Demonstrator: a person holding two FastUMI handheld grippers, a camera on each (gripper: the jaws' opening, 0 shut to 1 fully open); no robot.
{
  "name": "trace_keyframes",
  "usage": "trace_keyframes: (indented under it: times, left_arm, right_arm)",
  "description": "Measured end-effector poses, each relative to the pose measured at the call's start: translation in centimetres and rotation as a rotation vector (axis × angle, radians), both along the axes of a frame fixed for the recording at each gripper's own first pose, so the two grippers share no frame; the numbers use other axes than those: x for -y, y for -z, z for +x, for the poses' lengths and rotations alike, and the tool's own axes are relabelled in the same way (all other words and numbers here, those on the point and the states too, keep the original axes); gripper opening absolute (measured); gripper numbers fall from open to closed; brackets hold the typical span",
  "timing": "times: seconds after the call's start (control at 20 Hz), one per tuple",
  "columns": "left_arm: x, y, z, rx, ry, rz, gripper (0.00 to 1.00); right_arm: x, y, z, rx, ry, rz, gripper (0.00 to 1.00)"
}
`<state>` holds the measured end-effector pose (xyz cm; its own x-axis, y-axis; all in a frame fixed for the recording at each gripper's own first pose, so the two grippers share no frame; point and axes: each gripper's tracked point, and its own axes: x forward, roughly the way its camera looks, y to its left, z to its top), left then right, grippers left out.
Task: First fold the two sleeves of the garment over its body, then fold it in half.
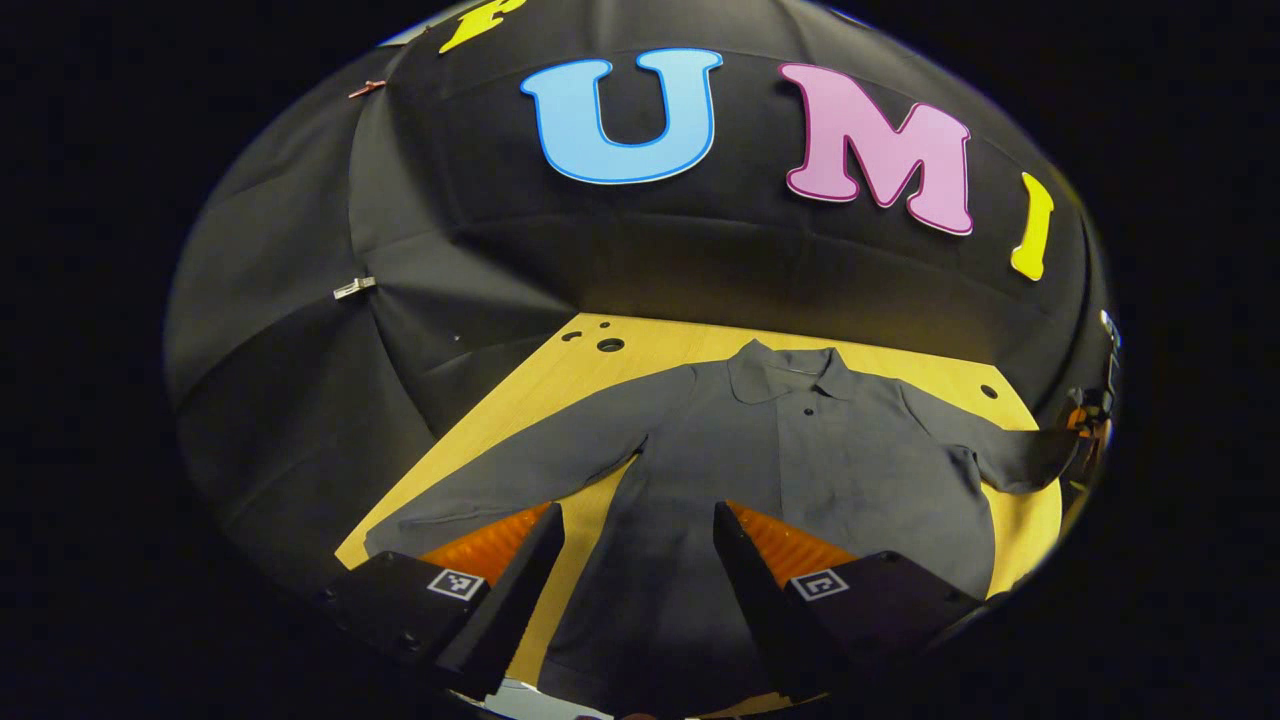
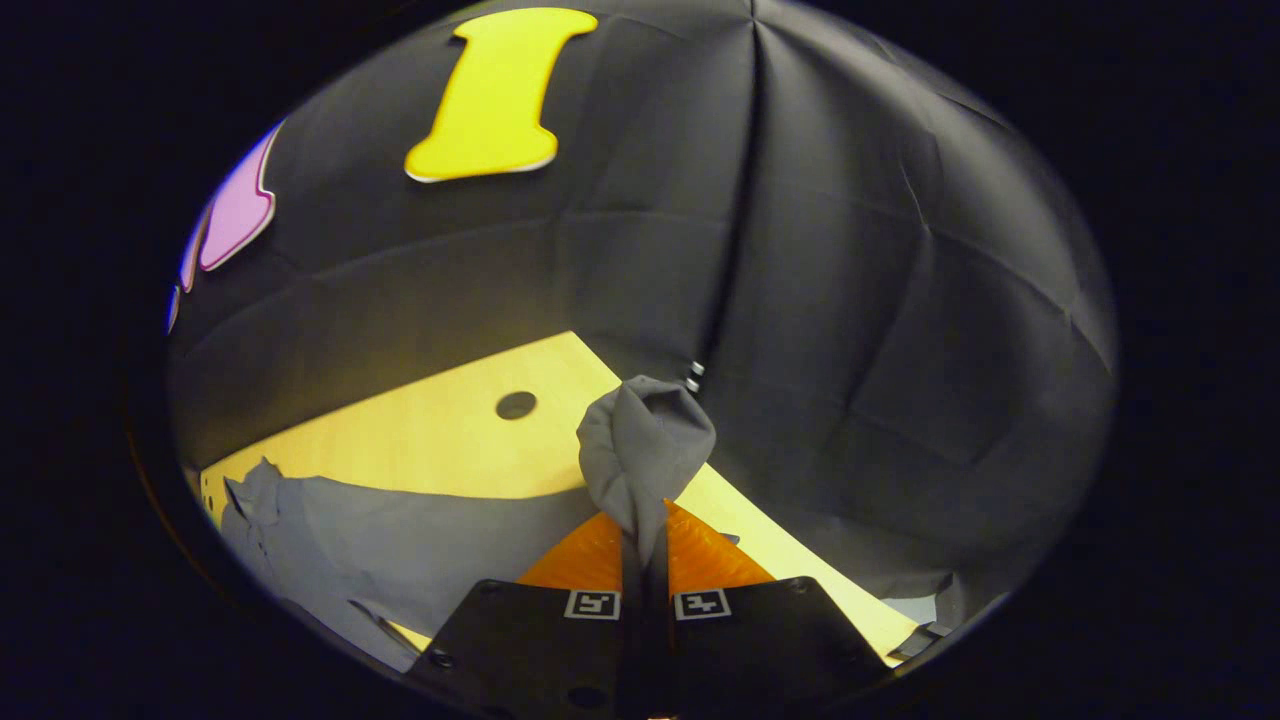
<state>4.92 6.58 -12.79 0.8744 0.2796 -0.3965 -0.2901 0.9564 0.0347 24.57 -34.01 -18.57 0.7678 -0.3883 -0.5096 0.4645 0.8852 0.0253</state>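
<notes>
A dark grey collared shirt (image 1: 790, 450) lies face up on the wooden table (image 1: 690, 345), collar toward the far wall. One sleeve (image 1: 520, 470) stretches flat to the left. The other sleeve (image 1: 1010, 445) runs right, its cuff held at the table's right edge by my right gripper (image 1: 1085, 420). In the right gripper view that gripper (image 2: 645, 545) is shut on the bunched cuff (image 2: 645, 440), which stands up above the fingers, with the shirt body (image 2: 400, 560) trailing away to the left. My left gripper (image 1: 638, 530) is open above the shirt's lower hem, holding nothing.
The table (image 2: 420, 440) has round holes (image 1: 610, 345) near its far left corner and another hole (image 2: 516, 405) near the right side. Black cloth walls close in behind and on both sides. Bare wood shows past the collar.
</notes>
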Motion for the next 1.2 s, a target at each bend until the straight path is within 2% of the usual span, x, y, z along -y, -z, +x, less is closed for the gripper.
trace_keyframes:
  times: [0.1, 0.15, 0.2, 0.3, 0.45, 0.6, 0.95, 1.2]
  left_arm:
    - [-1.2, -0.1, -0.8, 0.011, -0.003, 0.004, 0.95]
    - [-1.8, -0.2, -1.2, 0.019, -0.008, 0.002, 0.95]
    - [-2.6, -0.1, -1.7, 0.025, -0.018, -0.003, 0.95]
    - [-4.1, 0.0, -2.9, 0.030, -0.038, -0.006, 0.95]
    - [-5.7, -0.9, -4.2, 0.060, -0.031, 0.075, 0.95]
    - [-7.1, -0.9, -5.5, 0.079, -0.053, 0.067, 0.95]
    - [-10.6, 0.4, -8.3, 0.084, -0.176, -0.023, 0.95]
    - [-12.6, 1.1, -10.4, 0.078, -0.264, -0.068, 0.95]
  right_arm:
    - [-2.1, -2.5, 0.5, 0.029, -0.038, -0.030, 0.05]
    - [-3.7, -4.4, 0.4, 0.039, -0.064, -0.049, 0.00]
    - [-5.8, -6.2, 0.2, 0.052, -0.092, -0.062, 0.05]
    - [-10.3, -9.9, -0.2, 0.085, -0.140, -0.063, 0.05]
    - [-14.9, -10.7, 2.7, 0.107, -0.224, -0.069, 0.05]
    - [-21.5, -12.2, 3.6, 0.134, -0.331, -0.070, 0.05]
    - [-37.8, -10.7, 3.9, 0.132, -0.563, -0.007, 0.05]
    - [-47.9, -7.3, 2.5, 0.080, -0.678, 0.053, 0.05]
